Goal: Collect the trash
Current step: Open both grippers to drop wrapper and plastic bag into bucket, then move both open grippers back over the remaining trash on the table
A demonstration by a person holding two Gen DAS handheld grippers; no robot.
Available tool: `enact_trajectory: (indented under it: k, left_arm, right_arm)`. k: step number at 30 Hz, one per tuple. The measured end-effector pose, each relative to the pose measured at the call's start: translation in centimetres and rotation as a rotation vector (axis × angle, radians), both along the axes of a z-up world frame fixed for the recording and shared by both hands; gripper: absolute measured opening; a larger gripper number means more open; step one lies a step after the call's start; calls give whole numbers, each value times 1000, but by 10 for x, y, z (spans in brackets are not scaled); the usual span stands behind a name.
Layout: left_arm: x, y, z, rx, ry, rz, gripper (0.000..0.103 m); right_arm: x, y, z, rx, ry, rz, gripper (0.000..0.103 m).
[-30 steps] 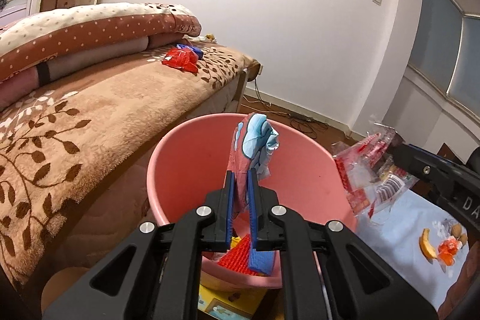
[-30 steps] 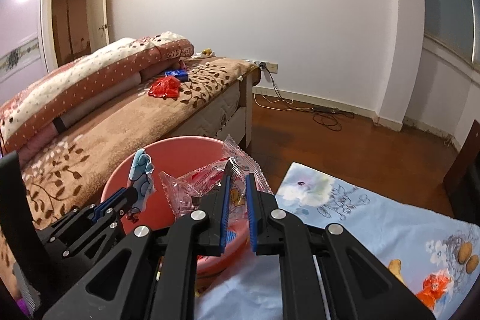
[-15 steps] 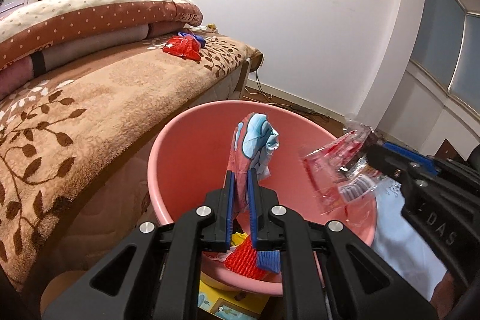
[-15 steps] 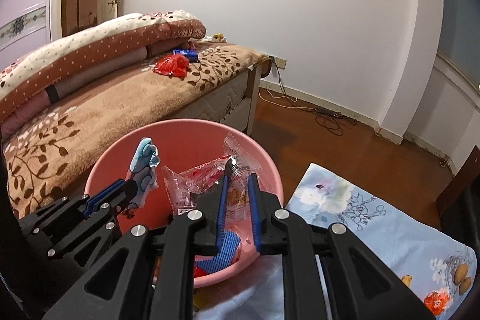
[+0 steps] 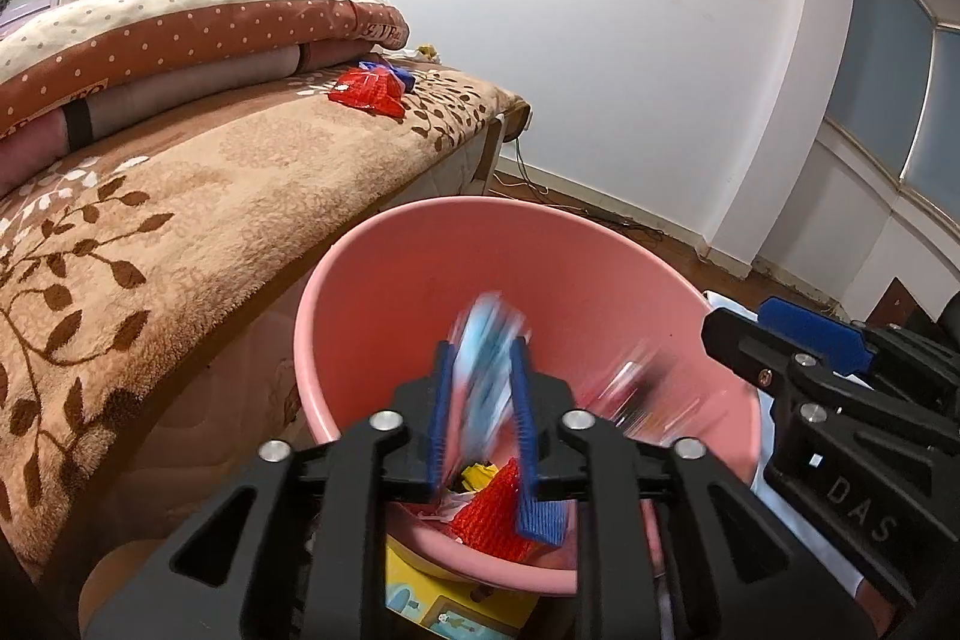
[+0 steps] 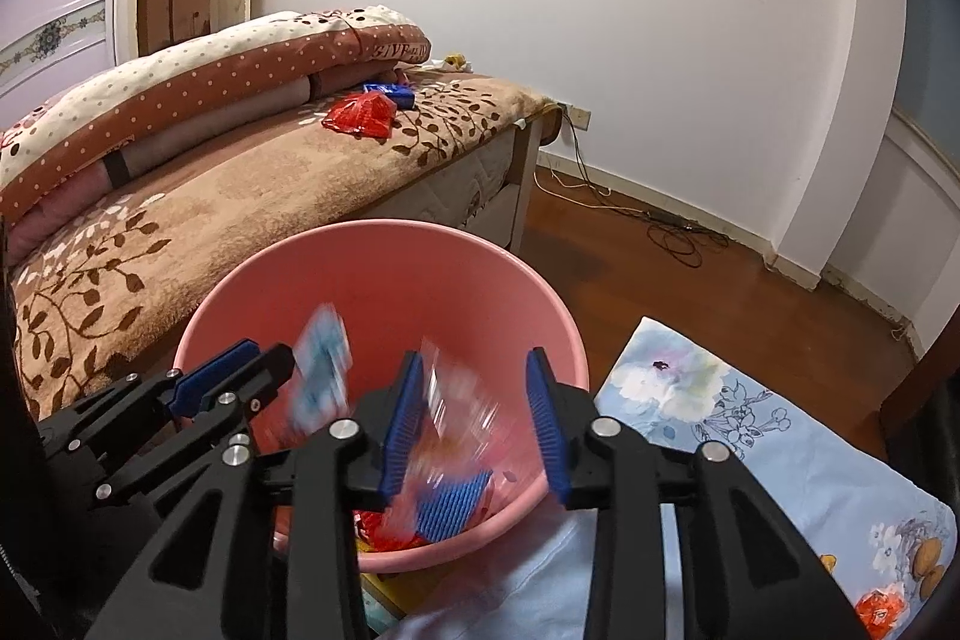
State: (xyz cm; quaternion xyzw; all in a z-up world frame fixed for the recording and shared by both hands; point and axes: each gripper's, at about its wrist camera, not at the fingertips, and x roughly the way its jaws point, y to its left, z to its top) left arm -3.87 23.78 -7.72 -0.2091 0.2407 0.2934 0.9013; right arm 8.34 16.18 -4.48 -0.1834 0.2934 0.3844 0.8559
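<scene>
Left claw: over the pink bin; jaws opening, apart; a blurred blue wrapper sits loose between them, pads not pressing it
Right claw: over the same bin; jaws opening, apart; a blurred clear-and-red wrapper lies between them, unclamped
Bin: beside the bed; red mesh, a blue scrap and a yellow bit lie at its bottom
Bed: a red packet and a blue packet lie touching near the folded quilt
Flowered cloth: just right of the bin; orange scraps at its near corner
</scene>
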Motion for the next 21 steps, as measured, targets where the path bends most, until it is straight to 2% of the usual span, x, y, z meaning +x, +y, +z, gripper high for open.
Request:
enact_trajectory:
  k: [1, 4, 21]
  left_arm:
    - [-1, 0, 0, -2, -5, 0, 29]
    - [-1, -1, 0, -4, -13, -5, 35]
    - [-1, -1, 0, -4, -18, -20, 37]
  right_arm:
    - [0, 0, 0, -1, 1, 1, 35]
    - [0, 0, -2, -5, 4, 1, 36]
    - [3, -14, -2, 26, 28, -25, 36]
